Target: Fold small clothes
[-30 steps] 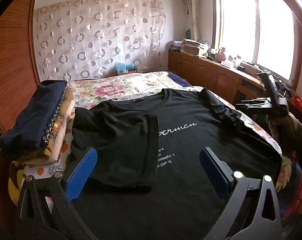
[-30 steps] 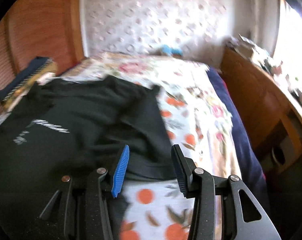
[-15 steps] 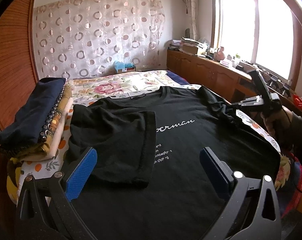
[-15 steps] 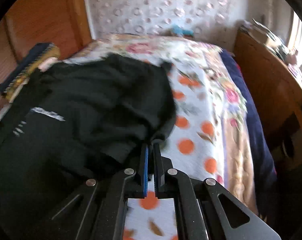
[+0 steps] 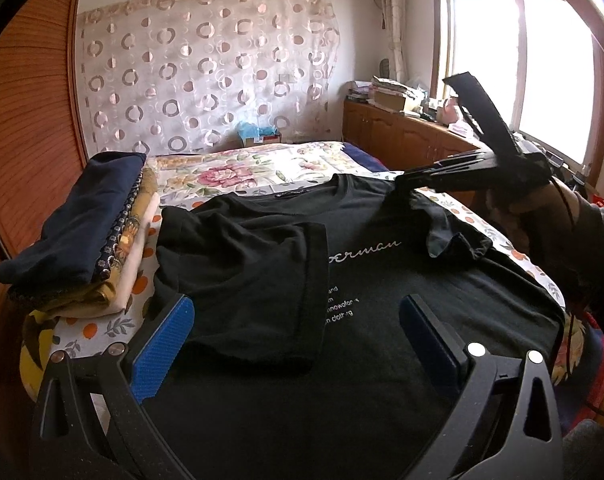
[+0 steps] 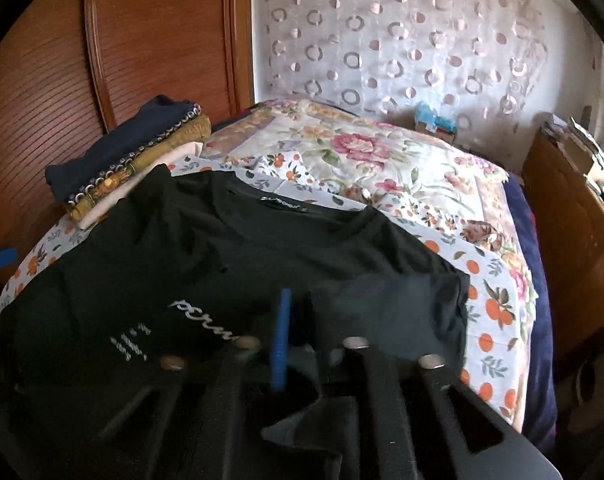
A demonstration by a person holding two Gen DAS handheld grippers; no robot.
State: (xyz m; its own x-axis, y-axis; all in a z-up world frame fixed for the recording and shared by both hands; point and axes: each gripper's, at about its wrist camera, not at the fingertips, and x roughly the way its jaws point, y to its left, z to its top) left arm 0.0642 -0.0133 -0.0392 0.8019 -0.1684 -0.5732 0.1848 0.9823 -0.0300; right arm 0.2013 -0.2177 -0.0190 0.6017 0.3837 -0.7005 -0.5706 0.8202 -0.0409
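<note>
A black T-shirt (image 5: 382,280) with white lettering lies flat on the bed, collar at the far end (image 6: 281,204). Its left sleeve (image 5: 241,276) is folded in over the chest. The right sleeve (image 5: 456,238) lies crumpled inward on the chest, and part of it shows blurred beside the right fingers (image 6: 382,312). My right gripper (image 5: 402,180) hangs over the right shoulder; its jaws are opening, with a gap between them (image 6: 297,312), and I cannot tell whether cloth is still inside. My left gripper (image 5: 295,308) stands wide open above the lower chest, holding nothing.
A stack of folded clothes (image 5: 81,232) sits at the bed's left edge against a wooden wardrobe (image 5: 21,140). The floral bedspread (image 5: 241,172) stretches beyond the collar to a blue tissue box (image 5: 257,132). A wooden cabinet (image 5: 402,136) runs under the window at right.
My right gripper shut on the right sleeve at the shirt's edge, carried it up and inward over the chest, and its jaws have parted again. The left gripper has stayed still.
</note>
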